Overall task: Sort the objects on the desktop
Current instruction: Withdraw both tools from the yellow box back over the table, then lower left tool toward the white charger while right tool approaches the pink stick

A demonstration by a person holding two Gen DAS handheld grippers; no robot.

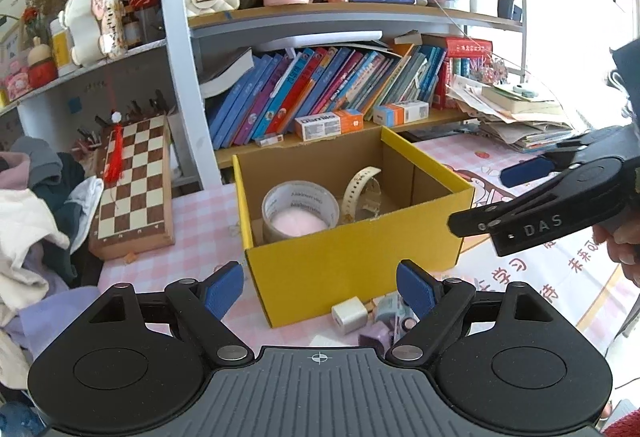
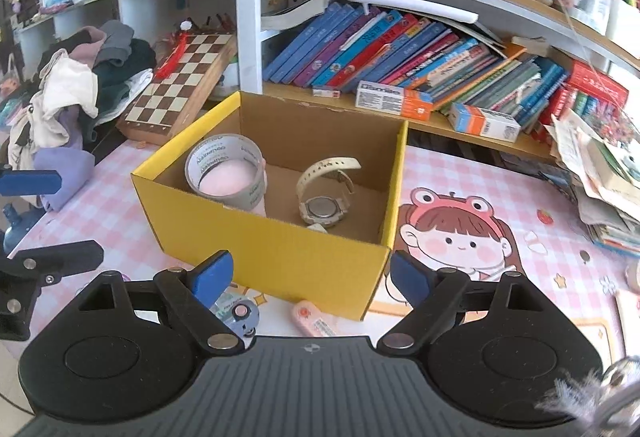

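Yellow cardboard box (image 2: 280, 249) already holds the tape roll (image 2: 226, 173) and wristwatch (image 2: 322, 193) — left claw (image 1: 320, 287) and right claw (image 2: 310, 275) both spread, empty. White charger cube (image 1: 349, 314), pink corrector (image 2: 314, 319), maybe another tape dispenser (image 2: 238, 311) still outside.

So there's a yellow box (image 2: 276, 257), open top, plain brown cardboard inside, sitting toward the back of the pink checked desk mat (image 2: 460, 173), right in front of the bookshelf. Inside it, a roll of clear tape (image 2: 226, 173) leans up in the left part, and a white watch (image 2: 322, 193) sits on its side to the right of it, strap curled over the face. On the mat just in front of the box: a white charger cube (image 1: 349, 315), a small tape dispenser (image 2: 238, 311) and a pink correction tape (image 2: 314, 319), all loose and near each other.
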